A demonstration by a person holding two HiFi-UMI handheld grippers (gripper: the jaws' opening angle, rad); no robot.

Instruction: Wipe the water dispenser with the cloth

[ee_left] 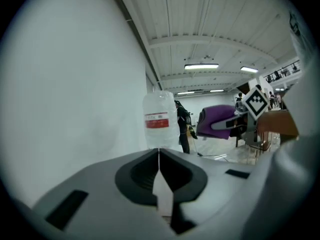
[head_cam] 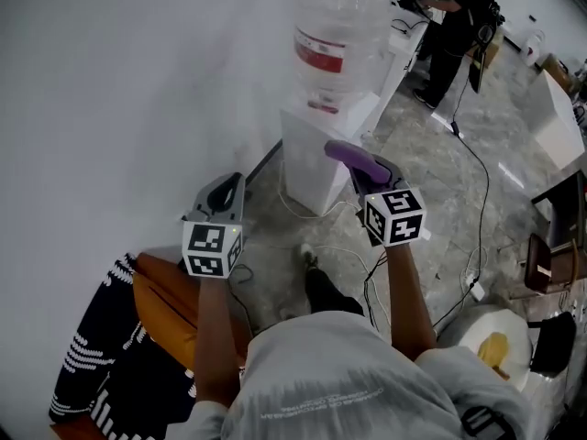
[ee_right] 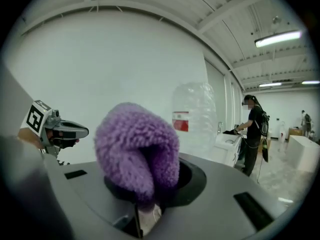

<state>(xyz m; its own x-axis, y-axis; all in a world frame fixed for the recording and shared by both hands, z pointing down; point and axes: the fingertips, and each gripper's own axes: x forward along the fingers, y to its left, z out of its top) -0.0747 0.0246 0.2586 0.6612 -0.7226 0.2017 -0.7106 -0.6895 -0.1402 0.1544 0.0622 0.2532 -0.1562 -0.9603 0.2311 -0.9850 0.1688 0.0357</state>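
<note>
The room is a long, bright hall: a plain white wall (head_cam: 119,81) runs down the left, the floor (head_cam: 431,200) is pale grey tile with a stone pattern, and the ceiling (ee_left: 210,29) is ribbed white panelling with strip lights (ee_right: 277,38) lit. The water dispenser (head_cam: 312,159), a white cabinet, stands on the floor close to that wall, with a clear bottle (head_cam: 341,30) bearing a red label upturned on its top. Thin cables (head_cam: 479,186) trail over the tiles beside and in front of it. Farther back a person (head_cam: 461,21) in dark clothes stands at a white counter (head_cam: 404,39), and more white furniture (head_cam: 555,117) stands along the right. Low at the left of the head view something orange (head_cam: 170,301) and a black fabric with white marks (head_cam: 96,374) sit by the wall; what they are cannot be told. The right gripper (head_cam: 371,174) has its jaws closed on the cloth (head_cam: 344,152), a fluffy purple one folded over the jaw tips, and holds it in the air in front of the cabinet's upper right part; the gripper views show a gap between cloth and bottle. The left gripper (head_cam: 234,183) is held up to the left of the dispenser, near the wall and apart from the cabinet, its fingers pressed together with nothing between them
</note>
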